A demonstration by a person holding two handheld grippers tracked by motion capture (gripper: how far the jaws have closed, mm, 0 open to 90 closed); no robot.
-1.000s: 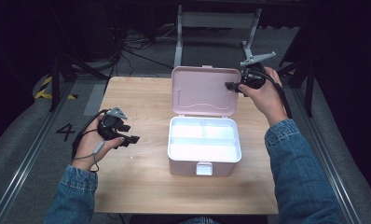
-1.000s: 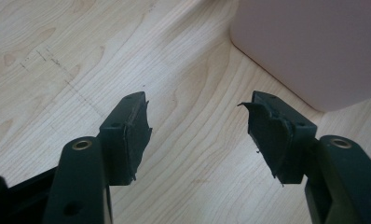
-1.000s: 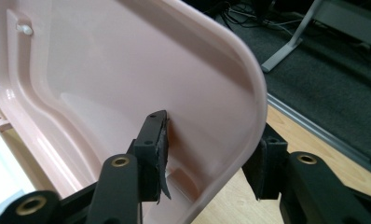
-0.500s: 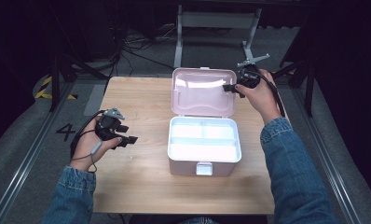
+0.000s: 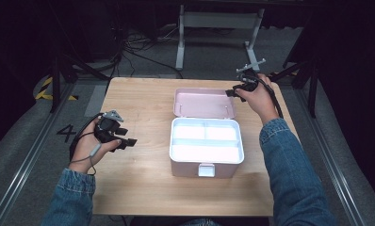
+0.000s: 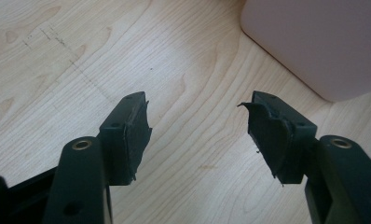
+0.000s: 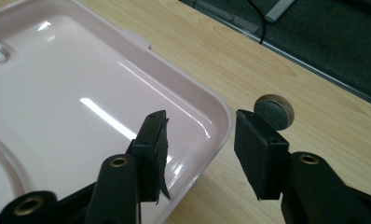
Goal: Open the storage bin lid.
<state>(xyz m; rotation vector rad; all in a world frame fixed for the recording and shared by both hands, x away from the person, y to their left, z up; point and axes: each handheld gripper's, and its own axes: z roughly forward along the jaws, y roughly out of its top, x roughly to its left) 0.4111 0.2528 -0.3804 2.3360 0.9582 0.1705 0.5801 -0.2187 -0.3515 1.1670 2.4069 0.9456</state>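
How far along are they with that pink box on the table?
Done: the pink box stands open, its lid laid back flat on the table. In hand: the right gripper is open, its jaws either side of the lid's corner rim, gripping nothing. The left gripper is open over bare wood. Left: unclear; the white tray compartments look empty.

One pink box [image 5: 207, 146], lid [image 5: 204, 102] open; three compartments inside, as far as visible. Two grippers: left [image 5: 124, 139], right [image 5: 231, 92]. One table [image 5: 138, 94].
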